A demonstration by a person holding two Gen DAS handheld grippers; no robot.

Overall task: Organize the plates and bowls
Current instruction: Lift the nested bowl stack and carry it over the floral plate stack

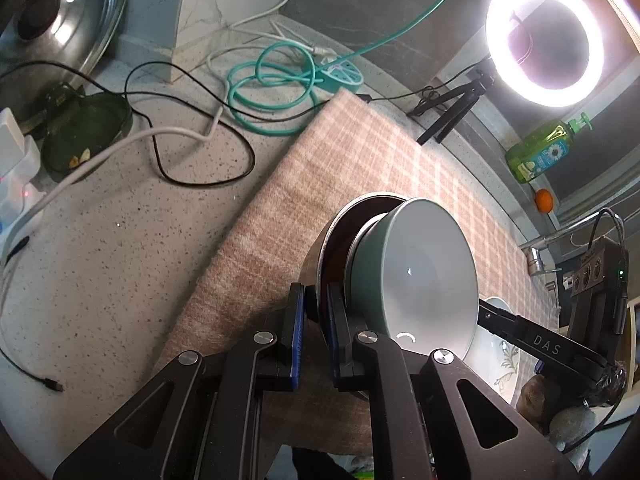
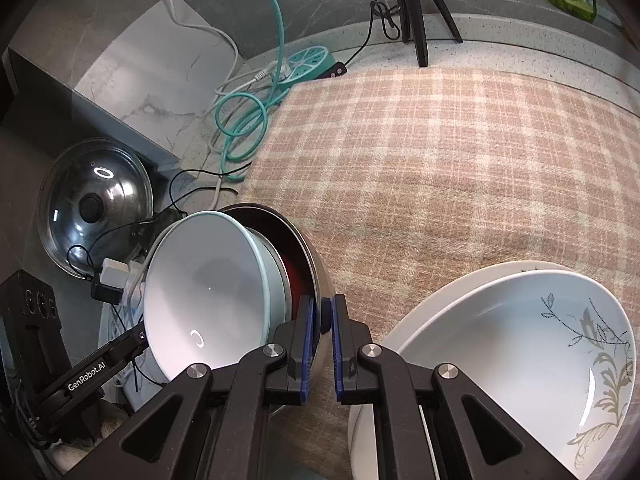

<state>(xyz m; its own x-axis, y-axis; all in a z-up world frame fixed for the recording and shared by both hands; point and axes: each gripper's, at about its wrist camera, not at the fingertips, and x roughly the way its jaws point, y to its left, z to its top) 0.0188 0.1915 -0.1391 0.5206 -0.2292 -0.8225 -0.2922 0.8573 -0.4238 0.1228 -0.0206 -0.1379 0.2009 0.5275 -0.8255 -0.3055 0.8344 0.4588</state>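
A metal bowl with a dark red inside [image 1: 334, 240] [image 2: 294, 256] is held above the checked cloth, with a pale green bowl [image 1: 428, 276] [image 2: 208, 284] nested in it. My left gripper [image 1: 316, 312] is shut on the metal bowl's rim on one side. My right gripper [image 2: 322, 320] is shut on the same rim from the other side. A white bowl with a leaf pattern [image 2: 520, 360] sits in a larger white plate [image 2: 404, 312] at the right; it also shows in the left wrist view [image 1: 496, 356].
The pink checked cloth [image 2: 440, 160] covers the speckled counter [image 1: 120, 260]. Cables and a teal power strip [image 2: 308, 64] lie at the back. A glass pot lid [image 2: 96, 204] leans at the left. A ring light [image 1: 544, 36] on a tripod and a green soap bottle [image 1: 544, 152] stand behind.
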